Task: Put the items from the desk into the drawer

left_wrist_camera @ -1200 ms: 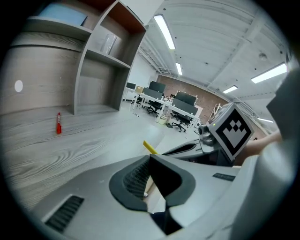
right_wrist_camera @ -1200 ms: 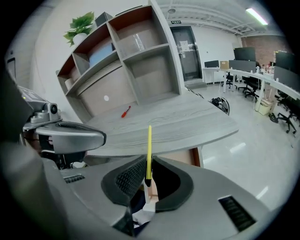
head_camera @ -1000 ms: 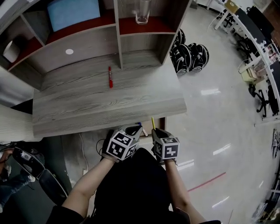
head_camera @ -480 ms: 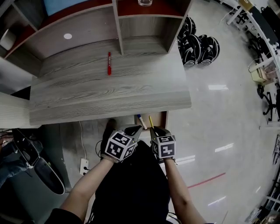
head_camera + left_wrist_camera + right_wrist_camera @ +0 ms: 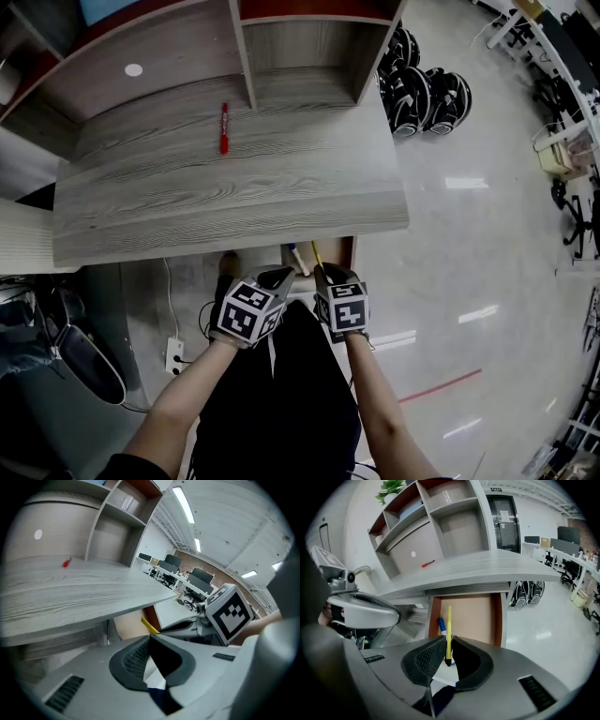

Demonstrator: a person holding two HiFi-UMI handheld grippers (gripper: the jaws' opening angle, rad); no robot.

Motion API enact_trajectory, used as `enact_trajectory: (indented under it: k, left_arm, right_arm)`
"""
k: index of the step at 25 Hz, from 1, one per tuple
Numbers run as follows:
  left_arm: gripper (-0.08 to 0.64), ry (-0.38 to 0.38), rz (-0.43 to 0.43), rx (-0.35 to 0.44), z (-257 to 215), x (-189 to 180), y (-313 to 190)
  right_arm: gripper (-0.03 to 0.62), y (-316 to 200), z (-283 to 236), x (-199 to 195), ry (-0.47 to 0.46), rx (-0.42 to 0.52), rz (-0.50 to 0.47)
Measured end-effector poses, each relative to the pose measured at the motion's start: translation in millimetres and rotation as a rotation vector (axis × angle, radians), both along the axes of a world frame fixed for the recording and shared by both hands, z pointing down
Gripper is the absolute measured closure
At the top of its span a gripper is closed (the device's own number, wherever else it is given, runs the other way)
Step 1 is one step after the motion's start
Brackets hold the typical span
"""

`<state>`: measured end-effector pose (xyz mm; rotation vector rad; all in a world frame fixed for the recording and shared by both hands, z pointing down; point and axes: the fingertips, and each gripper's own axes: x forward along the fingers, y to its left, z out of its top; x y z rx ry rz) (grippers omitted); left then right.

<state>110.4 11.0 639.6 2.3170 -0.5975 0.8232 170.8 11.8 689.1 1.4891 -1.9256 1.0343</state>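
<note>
If let go from this height, could bounce on the bare board, skid, or land short at 6 o'clock, with the front of the drawer (image 5: 476, 616) hidden behind the jaws. At stake: yellow pen (image 5: 449, 627), pinched near its lower end between the pads of the right gripper (image 5: 448, 642), pointing to 12 o'clock and seen against the open drawer, not yet lying in it. Held so near one end, could swing or slip in the pinch and go in crooked. Could also catch its tip on the desk (image 5: 234, 202) edge, overhanging the drawer at 12 o'clock, if pushed in too high. Another risk at 9 o'clock in the head view: left gripper (image 5: 278, 277), closed on nothing, just beside the right one and easy to bump. In the drawer: one blue pen (image 5: 441, 625), along the wall at 9 o'clock, otherwise bare board as far as shown. Could be struck or pinned by a careless drop. On the desk, toward 12 o'clock by the shelf divider: red pen (image 5: 223, 128), well apart from both grippers, yet to be fetched.
</note>
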Motion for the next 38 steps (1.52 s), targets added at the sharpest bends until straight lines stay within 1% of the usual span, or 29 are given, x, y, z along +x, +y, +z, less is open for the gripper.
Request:
enact_trajectory:
  k: [4, 5, 6, 7, 9, 18, 21, 26, 28, 29, 30, 31, 32, 35, 38]
  left_arm:
    - [0.546, -0.003, 0.000, -0.004, 2, -1, 6]
    - [0.546, -0.005, 0.001, -0.005, 3, -1, 7]
    - [0.546, -0.007, 0.002, -0.006, 4, -1, 8]
    - [0.546, -0.008, 0.002, -0.009, 5, -2, 9]
    - [0.546, -0.012, 0.001, -0.014, 6, -4, 11]
    - [0.545, -0.015, -0.009, -0.024, 7, -7, 16]
    - [0.546, -0.008, -0.013, -0.030, 7, -6, 16]
    - [0.546, 0.024, -0.031, -0.040, -1, -4, 17]
    - [0.546, 0.037, -0.037, -0.038, -6, -5, 18]
    - [0.546, 0.041, -0.041, -0.035, -8, -6, 18]
    - [0.546, 0.044, -0.046, -0.033, -10, -7, 18]
    - [0.546, 0.045, -0.050, -0.030, -12, -8, 18]
    - [0.546, 0.047, -0.055, -0.028, -13, -9, 18]
    - [0.546, 0.056, -0.072, -0.018, -20, -14, 18]
    - [0.546, 0.075, -0.090, -0.008, -32, -18, 17]
  right_arm:
    - [0.549, -7, 4, 5, 0.039, 0.019, -0.010]
    - [0.489, -8, 7, 3, 0.039, 0.015, -0.026]
    - [0.374, -9, 10, 0, 0.027, 0.006, -0.043]
    - [0.300, -9, 12, -3, 0.009, -0.001, -0.052]
    - [0.298, -9, 13, -7, -0.014, 0.002, -0.050]
    - [0.298, 8, 13, -14, -0.024, -0.013, -0.068]
    - [0.298, 8, 10, -14, -0.025, 0.004, -0.072]
    - [0.298, 6, -2, -11, -0.077, 0.021, -0.028]
    - [0.322, 7, -8, -9, -0.092, 0.026, 0.004]
    - [0.396, 7, -13, -7, -0.095, 0.036, 0.027]
    - [0.492, 6, -17, -5, -0.100, 0.049, 0.049]
    - [0.563, 5, -23, -5, -0.112, 0.065, 0.064]
    - [0.588, 4, -29, -6, -0.132, 0.083, 0.073]
    - [0.588, 0, -50, -13, -0.202, 0.145, 0.087]
    - [0.588, -2, -74, -17, -0.210, 0.203, 0.089]
